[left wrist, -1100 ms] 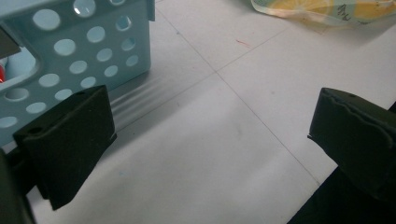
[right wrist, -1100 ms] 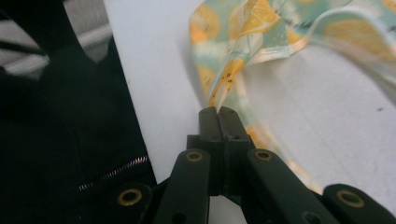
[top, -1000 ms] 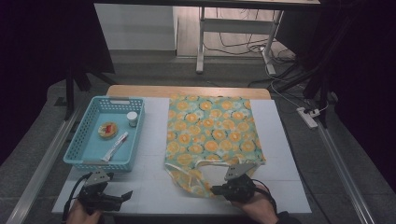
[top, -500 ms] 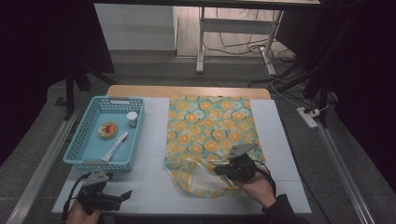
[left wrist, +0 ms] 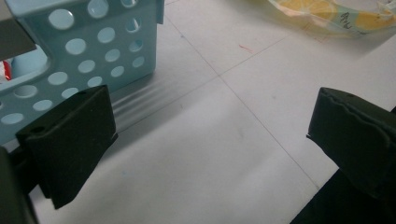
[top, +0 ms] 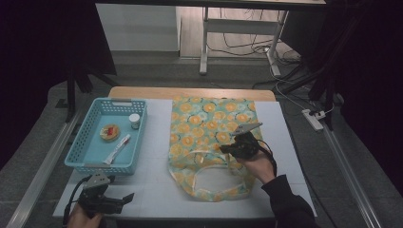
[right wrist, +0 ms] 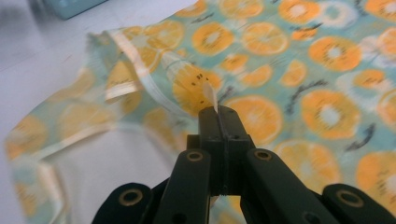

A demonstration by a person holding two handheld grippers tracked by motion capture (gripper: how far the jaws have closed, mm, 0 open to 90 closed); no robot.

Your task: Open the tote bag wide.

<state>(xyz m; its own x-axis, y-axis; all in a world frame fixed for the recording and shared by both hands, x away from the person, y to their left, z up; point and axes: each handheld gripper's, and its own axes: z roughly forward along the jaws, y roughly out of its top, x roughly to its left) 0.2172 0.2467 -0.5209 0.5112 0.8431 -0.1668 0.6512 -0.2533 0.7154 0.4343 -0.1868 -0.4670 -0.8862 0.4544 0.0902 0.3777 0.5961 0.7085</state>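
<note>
Bag [top: 209, 128] flat on the table's [top: 152, 190] right half, near handle pinched by right gripper [right wrist: 218, 112], clamped on just a thin edge. Could easily slip free if yanked too fast. Left gripper [top: 124, 199] wide apart, idle near-left by basket [top: 78, 164].

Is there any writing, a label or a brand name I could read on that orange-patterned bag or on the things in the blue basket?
None can be read.
Bag: small dark marks on its edge in the left gripper view, too blurred to read.
White tube in the basket: any print is too small to read.
Small jar and round item: no text legible.
</note>
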